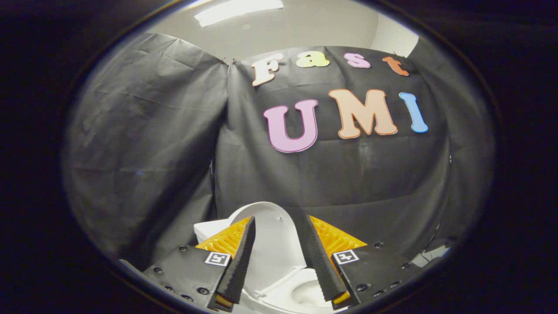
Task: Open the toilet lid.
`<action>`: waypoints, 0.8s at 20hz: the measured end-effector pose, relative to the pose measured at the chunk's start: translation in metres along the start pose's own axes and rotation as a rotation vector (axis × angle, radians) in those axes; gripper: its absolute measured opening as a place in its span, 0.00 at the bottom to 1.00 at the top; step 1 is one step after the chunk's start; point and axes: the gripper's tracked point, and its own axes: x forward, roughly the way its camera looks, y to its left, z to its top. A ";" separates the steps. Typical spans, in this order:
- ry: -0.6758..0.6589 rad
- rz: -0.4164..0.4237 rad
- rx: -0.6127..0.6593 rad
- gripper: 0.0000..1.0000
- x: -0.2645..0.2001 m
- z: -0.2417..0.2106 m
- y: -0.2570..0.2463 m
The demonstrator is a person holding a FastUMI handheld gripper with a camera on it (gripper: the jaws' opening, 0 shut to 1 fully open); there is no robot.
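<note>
The white toilet lid (279, 244) stands raised, leaning back toward the tank (208, 230) and the black cloth wall. Below it I see the white seat and the open bowl (305, 293), with the hinge bar running across at the lid's foot. My gripper (278, 219) is open above the bowl, its two fingers spread wide. The lid's inner face shows in the gap between them, a little beyond the tips. Nothing is held, and neither finger (239, 264) visibly touches the lid.
Black cloth (144, 144) walls the booth behind and to both sides of the toilet, close to the tank. A pale ceiling with a light strip (237, 9) is overhead. A bit of light floor (431, 255) shows to the right of the toilet.
</note>
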 end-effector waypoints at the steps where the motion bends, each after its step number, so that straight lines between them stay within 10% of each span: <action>1: -0.013 -0.038 -0.008 0.71 -0.008 0.002 -0.018; 6: -0.044 -0.197 -0.007 0.71 -0.049 0.007 -0.083; 16: 0.059 -0.077 -0.011 0.76 -0.101 -0.016 -0.109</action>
